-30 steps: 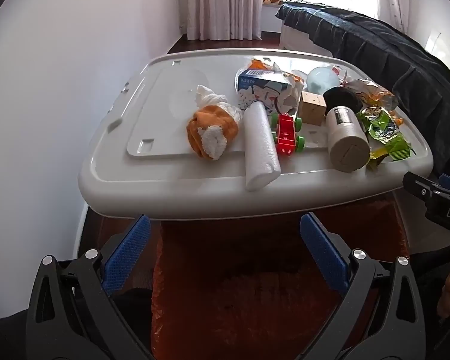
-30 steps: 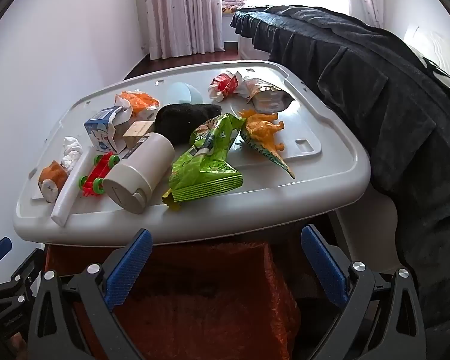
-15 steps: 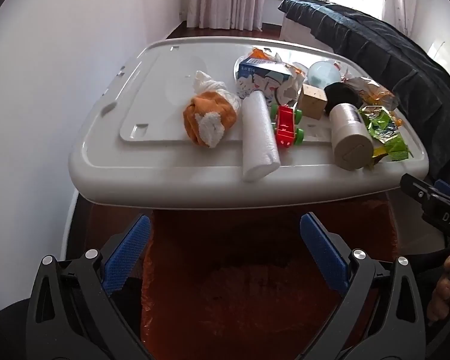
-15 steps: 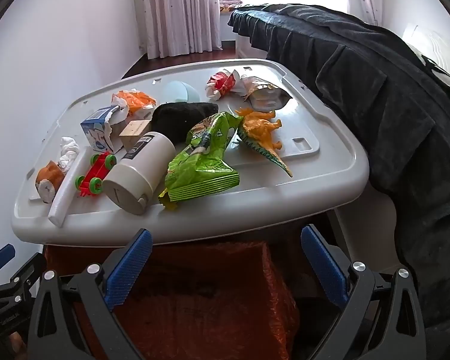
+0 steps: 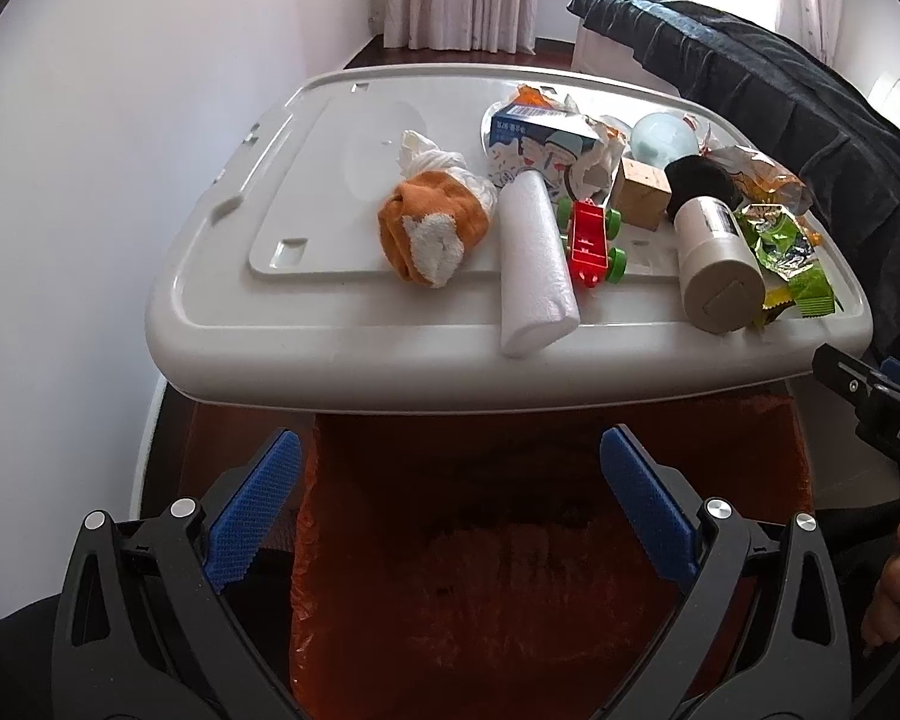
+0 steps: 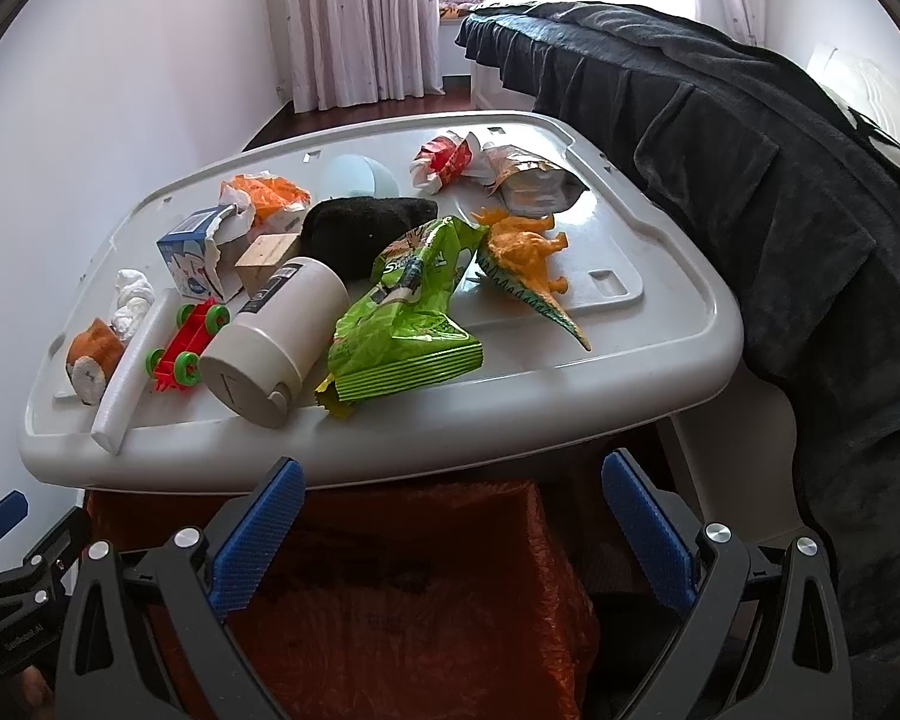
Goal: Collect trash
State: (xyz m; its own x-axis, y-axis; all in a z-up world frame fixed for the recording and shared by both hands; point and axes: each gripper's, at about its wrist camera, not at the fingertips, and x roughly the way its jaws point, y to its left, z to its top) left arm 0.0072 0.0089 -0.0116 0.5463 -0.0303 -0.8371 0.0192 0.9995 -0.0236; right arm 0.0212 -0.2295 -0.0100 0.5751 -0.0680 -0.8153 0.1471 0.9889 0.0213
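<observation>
A white table [image 5: 342,354] [image 6: 678,324] holds mixed items. Trash on it: a green snack bag [image 6: 402,324] [image 5: 792,264], a torn blue milk carton [image 5: 534,144] [image 6: 195,261], a crumpled white tissue [image 5: 432,153] [image 6: 132,297], a red-white wrapper [image 6: 444,159], a silver foil bag [image 6: 528,180] and an orange wrapper [image 6: 273,195]. An orange-lined trash bin [image 5: 510,570] [image 6: 414,594] stands below the table's front edge. My left gripper [image 5: 450,510] and right gripper [image 6: 450,516] are both open and empty, above the bin, short of the table.
Also on the table: a white foam roll [image 5: 534,258], a red toy car [image 5: 591,237], a beige bottle [image 5: 714,264], a wooden block [image 5: 642,192], an orange sock ball [image 5: 432,228], a black cloth [image 6: 366,228], an orange toy dinosaur [image 6: 525,264]. A dark-covered bed [image 6: 780,210] stands on the right.
Both grippers have moved slightly closer to the table and a little left; the table sits larger in the left wrist view. Both stay open. No object on the table has moved.
</observation>
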